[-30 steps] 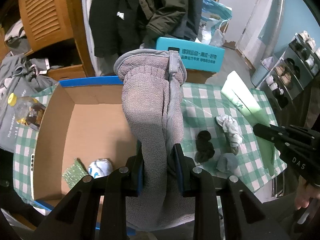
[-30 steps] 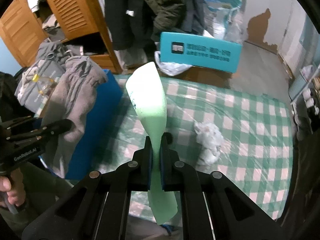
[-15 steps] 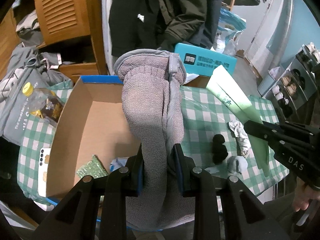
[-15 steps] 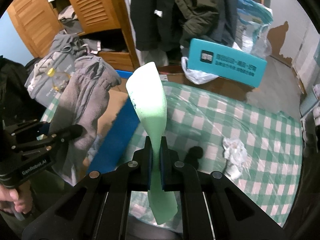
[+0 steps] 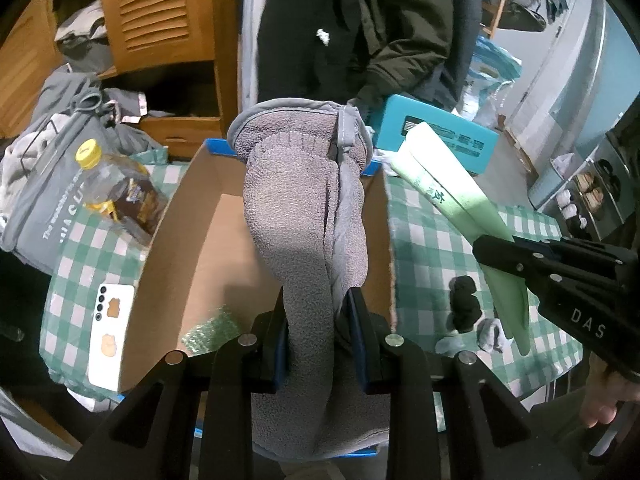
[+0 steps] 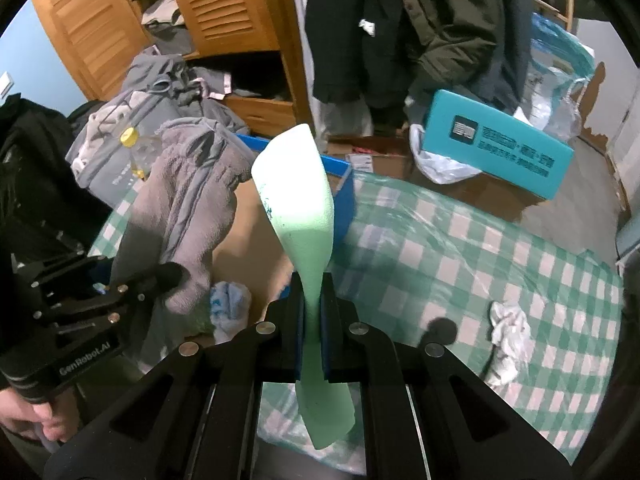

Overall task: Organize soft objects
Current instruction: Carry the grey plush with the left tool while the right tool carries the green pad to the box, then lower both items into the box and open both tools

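My left gripper (image 5: 320, 320) is shut on a grey fleece glove (image 5: 304, 216), held above the open cardboard box (image 5: 192, 240) with blue outer walls. My right gripper (image 6: 314, 300) is shut on a pale green foam insole (image 6: 300, 208), which sticks up over the box's right edge. In the left wrist view the right gripper (image 5: 484, 248) and the insole (image 5: 440, 188) show at right. In the right wrist view the left gripper (image 6: 168, 276) and the glove (image 6: 184, 208) show at left. A green scrubber (image 5: 208, 332) and a blue-white cloth (image 6: 230, 304) lie in the box.
On the green checked tablecloth (image 6: 480, 264) lie a black sock ball (image 5: 464, 304), a grey-white sock (image 5: 488, 336) and a crumpled white cloth (image 6: 508, 332). A bottle (image 5: 116, 188), a phone (image 5: 108, 332) and a grey bag (image 5: 44, 200) sit left of the box. A teal box (image 6: 496, 152) stands behind.
Both grippers have moved left over the table with their loads: the glove now hangs over the box's middle and the insole has reached the box's right edge. Both grips are unchanged.
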Tool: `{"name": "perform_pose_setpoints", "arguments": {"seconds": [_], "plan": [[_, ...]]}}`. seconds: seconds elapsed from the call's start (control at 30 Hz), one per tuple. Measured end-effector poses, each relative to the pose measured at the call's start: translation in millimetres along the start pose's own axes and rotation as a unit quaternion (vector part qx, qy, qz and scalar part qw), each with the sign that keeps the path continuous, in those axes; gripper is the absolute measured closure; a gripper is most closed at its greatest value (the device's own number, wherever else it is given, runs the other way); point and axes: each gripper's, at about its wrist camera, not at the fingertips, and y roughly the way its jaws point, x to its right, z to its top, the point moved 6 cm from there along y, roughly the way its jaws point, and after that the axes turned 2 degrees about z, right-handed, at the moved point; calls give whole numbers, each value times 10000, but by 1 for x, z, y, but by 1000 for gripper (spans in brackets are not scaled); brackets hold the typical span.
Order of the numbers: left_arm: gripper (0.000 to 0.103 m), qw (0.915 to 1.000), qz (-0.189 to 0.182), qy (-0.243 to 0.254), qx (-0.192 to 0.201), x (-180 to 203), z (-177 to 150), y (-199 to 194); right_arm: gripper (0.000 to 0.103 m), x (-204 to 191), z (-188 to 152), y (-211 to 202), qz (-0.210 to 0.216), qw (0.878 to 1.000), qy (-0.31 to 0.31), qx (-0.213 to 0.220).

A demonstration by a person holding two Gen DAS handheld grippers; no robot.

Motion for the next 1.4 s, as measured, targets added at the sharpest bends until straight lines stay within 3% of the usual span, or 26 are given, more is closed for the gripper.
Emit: {"name": "perform_pose_setpoints", "arguments": {"seconds": [0.7,1.1,1.2,1.27,1.4], "plan": [[76,9982,430,-312,-272,-58,-9,28,97,-55,19,58,273,9985,-209,-419],[62,9970,605,-384,-282,-66,-8,28,97,-71,21,76,375,9974,-295,-539],[59,9966,669,-403,-255,-69,-7,25,90,-71,22,77,367,9974,-303,-545],[54,9965,675,-433,-247,-70,-6,24,77,-70,22,77,372,9975,-291,-527],[49,9965,703,-403,-192,-68,-5,20,69,-68,24,72,355,9980,-271,-453]]}}
